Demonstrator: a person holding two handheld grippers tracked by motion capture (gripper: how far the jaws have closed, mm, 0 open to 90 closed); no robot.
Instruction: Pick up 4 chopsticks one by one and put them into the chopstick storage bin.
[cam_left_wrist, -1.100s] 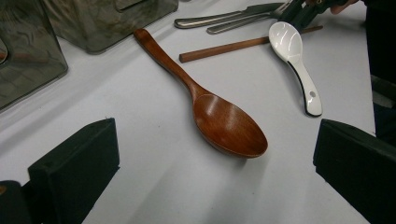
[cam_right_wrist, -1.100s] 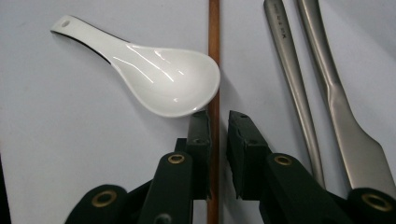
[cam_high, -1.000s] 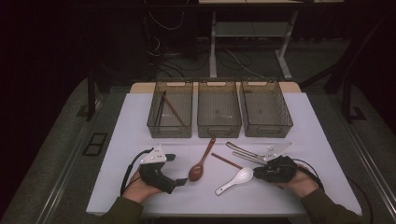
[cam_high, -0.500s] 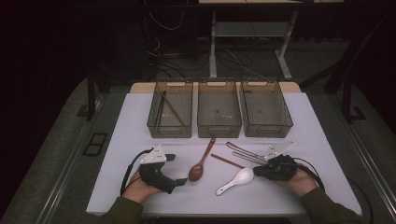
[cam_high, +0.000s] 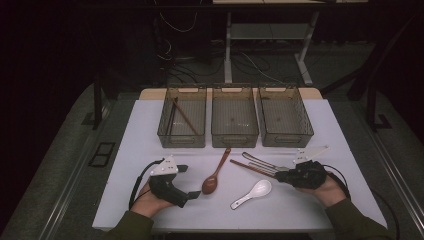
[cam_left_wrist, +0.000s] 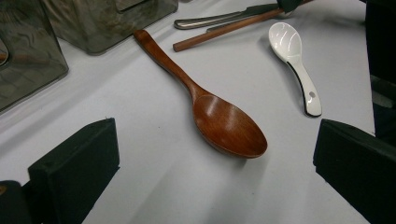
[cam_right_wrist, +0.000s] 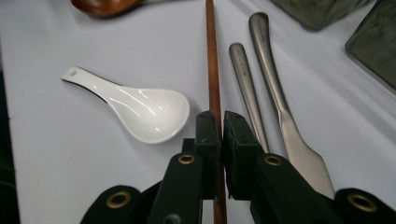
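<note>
Dark floor and cables surround a white worktop (cam_high: 150, 130) that carries three clear bins (cam_high: 235, 117) in a row along its far side; the left bin (cam_high: 182, 117) holds brown sticks leaning inside it. Nearer the person lie a wooden spoon (cam_high: 215, 175), a white ceramic spoon (cam_high: 252, 192), two metal utensils (cam_high: 262, 162) and a brown chopstick (cam_high: 250, 167). At the right, the right claw (cam_high: 280, 175) lies low over the worktop in the person's hand, and the right gripper view shows its two black jaws clenched on the chopstick (cam_right_wrist: 212, 70), which runs straight up between the pads; the jaws have just been closing onto it. In that view the white ceramic spoon (cam_right_wrist: 140, 107) lies just beside the chopstick on one side, its bowl near the jaw tips, and the two metal utensils (cam_right_wrist: 264, 70) lie just beside it on the other. At the left, the left claw (cam_high: 192, 182) rests on the worktop with its jaws spread wide and nothing between the pads; the left gripper view looks along them at the wooden spoon (cam_left_wrist: 215, 116), whose bowl lies on the bare worktop ahead of the jaws, apart from both.
</note>
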